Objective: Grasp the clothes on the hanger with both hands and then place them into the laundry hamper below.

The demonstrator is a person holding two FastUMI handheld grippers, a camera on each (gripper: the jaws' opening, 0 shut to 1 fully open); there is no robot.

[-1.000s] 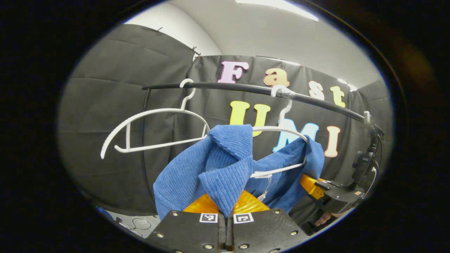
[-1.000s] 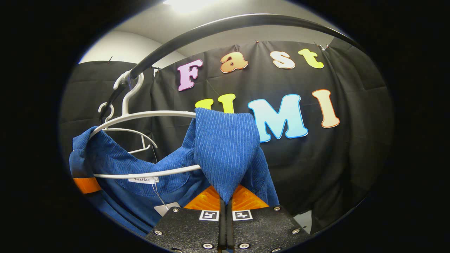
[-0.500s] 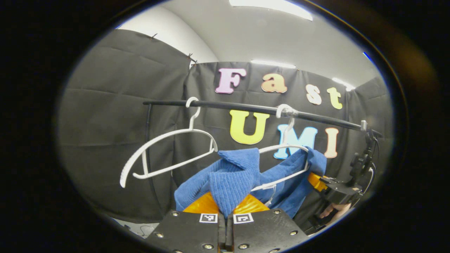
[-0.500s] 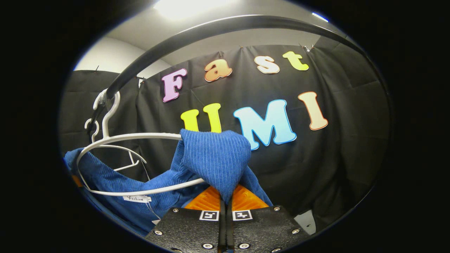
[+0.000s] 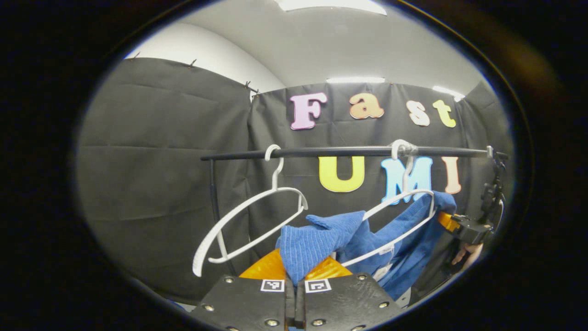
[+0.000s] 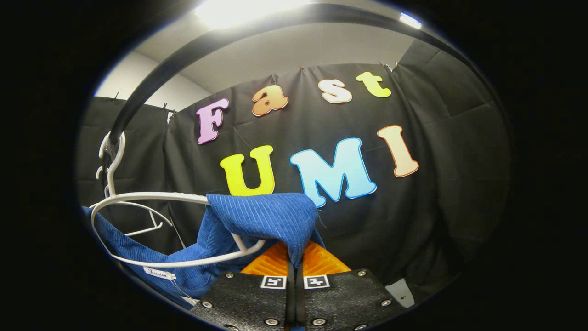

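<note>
Left gripper (image 5: 295,276) clamped on blue garment (image 5: 317,241), fold bunched just above tips; right gripper (image 6: 294,264) likewise pinching cloth (image 6: 266,216) w/ hanger (image 6: 151,230) beside.

Two white hangers (image 5: 250,225) (image 5: 398,220), one blue garment (image 5: 317,241), one black rail (image 5: 349,151), two claws (image 5: 294,276) (image 6: 294,271).

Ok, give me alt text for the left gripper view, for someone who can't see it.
The left hand-held gripper is shut on a fold of a blue ribbed garment, which still drapes over a white hanger on a black rail. A second, bare white hanger hangs to its left, and the right hand-held gripper grips the garment's far side.
</note>
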